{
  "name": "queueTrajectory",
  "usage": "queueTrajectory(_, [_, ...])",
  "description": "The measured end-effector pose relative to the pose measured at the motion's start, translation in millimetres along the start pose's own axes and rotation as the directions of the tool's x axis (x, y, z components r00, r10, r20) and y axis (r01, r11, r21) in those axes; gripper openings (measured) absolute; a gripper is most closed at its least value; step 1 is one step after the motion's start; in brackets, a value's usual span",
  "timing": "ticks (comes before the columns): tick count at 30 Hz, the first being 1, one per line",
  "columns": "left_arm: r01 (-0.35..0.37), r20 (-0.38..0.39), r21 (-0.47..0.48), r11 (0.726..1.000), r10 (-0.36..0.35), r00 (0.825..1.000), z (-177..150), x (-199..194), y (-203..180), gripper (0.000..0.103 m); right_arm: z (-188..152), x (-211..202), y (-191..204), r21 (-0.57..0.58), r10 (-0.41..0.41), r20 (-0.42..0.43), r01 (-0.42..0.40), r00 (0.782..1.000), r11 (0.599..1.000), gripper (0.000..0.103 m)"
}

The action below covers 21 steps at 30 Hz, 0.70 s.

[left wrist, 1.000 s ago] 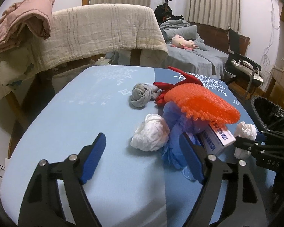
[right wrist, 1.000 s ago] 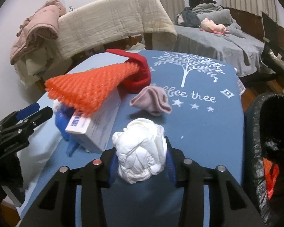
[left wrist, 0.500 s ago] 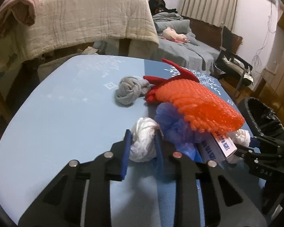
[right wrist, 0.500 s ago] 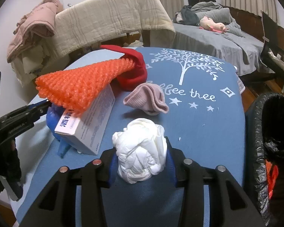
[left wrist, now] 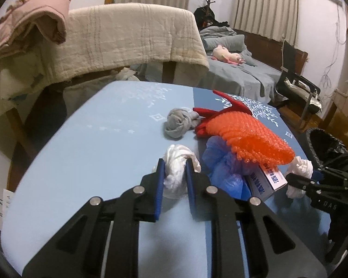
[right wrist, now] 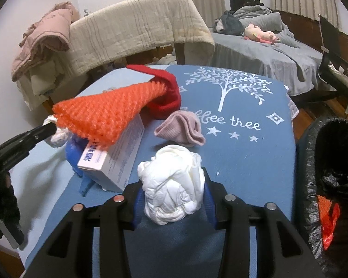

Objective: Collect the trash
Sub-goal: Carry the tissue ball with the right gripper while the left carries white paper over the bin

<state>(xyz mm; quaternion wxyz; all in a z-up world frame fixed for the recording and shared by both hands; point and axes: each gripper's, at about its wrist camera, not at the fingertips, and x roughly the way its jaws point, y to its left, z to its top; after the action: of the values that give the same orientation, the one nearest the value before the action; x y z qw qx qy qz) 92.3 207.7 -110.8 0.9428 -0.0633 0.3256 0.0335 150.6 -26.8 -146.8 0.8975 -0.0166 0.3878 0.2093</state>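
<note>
Both grippers clamped on crumpled white wads at the near table edge.

Left gripper (left wrist: 174, 169) pinches a white paper wad (left wrist: 177, 173); right gripper (right wrist: 172, 197) pinches a white plastic wad (right wrist: 174, 185). Both look light, soft and compressible: grip mid-body. Beyond: boxed carton (right wrist: 118, 153), orange mesh (right wrist: 109, 113). Bin (right wrist: 313, 185) at right.

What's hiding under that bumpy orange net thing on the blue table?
Under the bumpy orange foam net lies a white cardboard box with blue print, itself resting on crumpled blue plastic. A red cloth sits under the net's far tip. Anything deeper is covered.
</note>
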Motion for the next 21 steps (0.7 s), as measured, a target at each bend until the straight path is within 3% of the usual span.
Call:
queueTrajectory(9, [0.011, 0.072, -0.002, 1.000, -0.011, 0.997, 16.8, -31.6, -7.9, 0.017, 9.1, -23.4, -4.5, 0.009, 0.006, 0.042, -0.006, 0.999, 1.000, 0.043])
queueTrajectory(21, [0.069, 0.114, 0.047, 0.997, -0.074, 0.991, 35.3, -49.1, -53.3, 0.017, 13.7, -63.9, -23.7, 0.027, -0.015, 0.105, 0.012, 0.994, 1.000, 0.043])
